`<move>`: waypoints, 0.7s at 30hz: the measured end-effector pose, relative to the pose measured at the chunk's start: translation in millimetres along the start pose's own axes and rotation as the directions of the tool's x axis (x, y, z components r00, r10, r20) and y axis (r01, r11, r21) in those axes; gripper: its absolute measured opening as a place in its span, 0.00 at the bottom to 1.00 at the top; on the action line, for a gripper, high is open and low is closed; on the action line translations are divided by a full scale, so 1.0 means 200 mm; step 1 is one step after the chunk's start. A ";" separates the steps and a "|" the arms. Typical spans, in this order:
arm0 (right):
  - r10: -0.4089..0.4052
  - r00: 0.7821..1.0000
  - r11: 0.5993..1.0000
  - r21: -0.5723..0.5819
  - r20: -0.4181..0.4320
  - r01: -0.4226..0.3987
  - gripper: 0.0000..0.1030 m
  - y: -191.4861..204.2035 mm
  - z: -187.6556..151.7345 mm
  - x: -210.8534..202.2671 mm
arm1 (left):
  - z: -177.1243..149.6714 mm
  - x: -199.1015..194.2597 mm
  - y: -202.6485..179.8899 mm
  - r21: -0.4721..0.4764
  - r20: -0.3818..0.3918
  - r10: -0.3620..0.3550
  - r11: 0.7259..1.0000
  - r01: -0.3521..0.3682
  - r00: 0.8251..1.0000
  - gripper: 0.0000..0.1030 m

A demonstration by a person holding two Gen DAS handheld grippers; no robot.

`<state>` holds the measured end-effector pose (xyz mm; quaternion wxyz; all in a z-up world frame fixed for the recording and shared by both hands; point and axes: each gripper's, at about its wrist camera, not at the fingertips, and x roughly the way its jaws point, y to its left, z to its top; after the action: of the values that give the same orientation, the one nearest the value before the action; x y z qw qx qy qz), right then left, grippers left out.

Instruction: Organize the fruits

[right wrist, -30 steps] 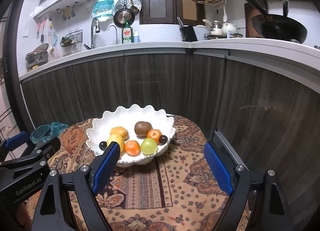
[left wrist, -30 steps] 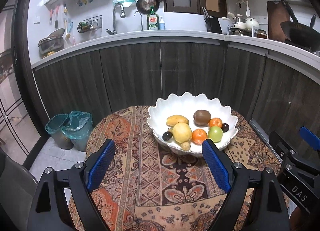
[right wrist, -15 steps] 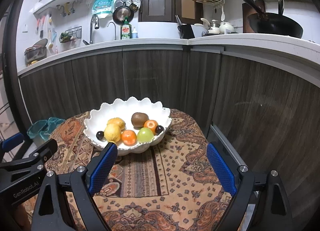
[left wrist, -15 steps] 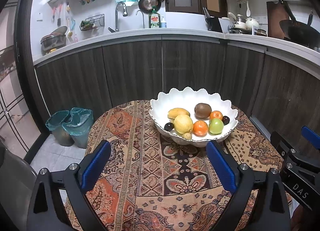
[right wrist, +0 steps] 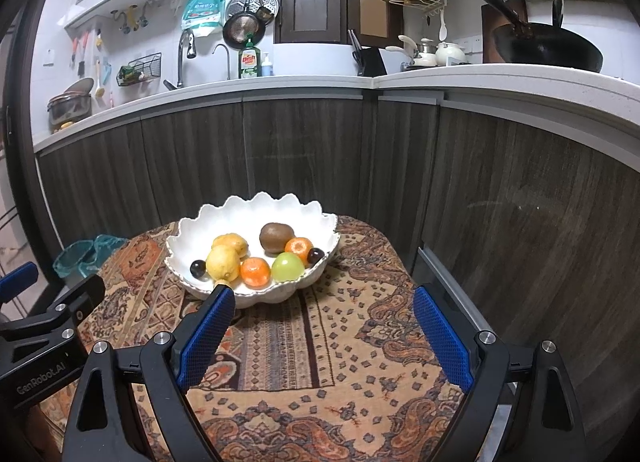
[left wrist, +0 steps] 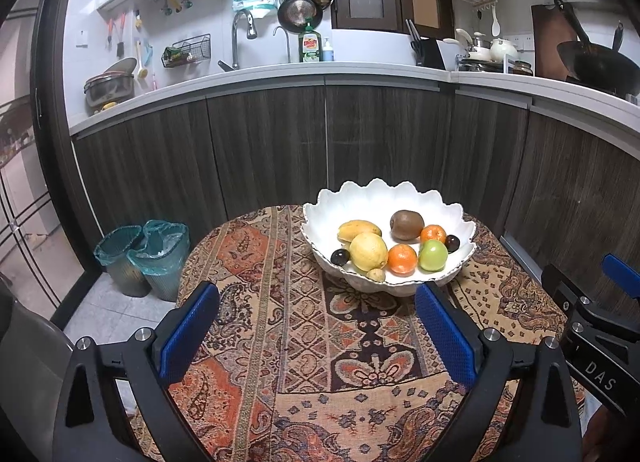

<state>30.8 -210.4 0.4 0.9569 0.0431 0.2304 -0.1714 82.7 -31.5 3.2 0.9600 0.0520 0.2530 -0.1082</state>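
A white scalloped bowl (left wrist: 360, 197) (right wrist: 256, 205) stands on the patterned tablecloth at the far side of the round table. It holds a lemon (left wrist: 369, 250), a mango (left wrist: 358, 229), a kiwi (left wrist: 406, 225), two oranges (left wrist: 402, 258), a green apple (left wrist: 433, 255) and dark plums (left wrist: 340, 257). My left gripper (left wrist: 316, 334) is open and empty, in front of the bowl. My right gripper (right wrist: 320, 338) is open and empty, in front of the bowl and to its right.
Dark wood cabinets under a white counter (left wrist: 320, 73) curve behind the table. Two bins with green bags (left wrist: 144, 258) stand on the floor at the left. The patterned tablecloth (left wrist: 300, 342) covers the table between the grippers and the bowl.
Both grippers have drawn back from the bowl and risen slightly, so the bowl appears smaller and farther. Both stay open.
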 end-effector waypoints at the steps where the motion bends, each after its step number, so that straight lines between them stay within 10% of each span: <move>1: 0.001 1.000 1.000 0.000 -0.001 -0.001 0.89 0.00 0.00 0.00 | 0.00 0.00 0.00 0.000 0.000 0.001 1.000 -0.001 1.000 0.97; 21: -0.003 1.000 1.000 -0.001 0.004 0.003 0.89 -0.01 0.01 0.00 | 0.01 0.00 0.00 0.004 0.007 0.004 1.000 -0.004 1.000 0.97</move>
<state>31.4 -211.8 3.1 0.9571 0.0419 0.2285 -0.1730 83.0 -31.7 5.1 0.9610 0.0539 0.2493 -0.1066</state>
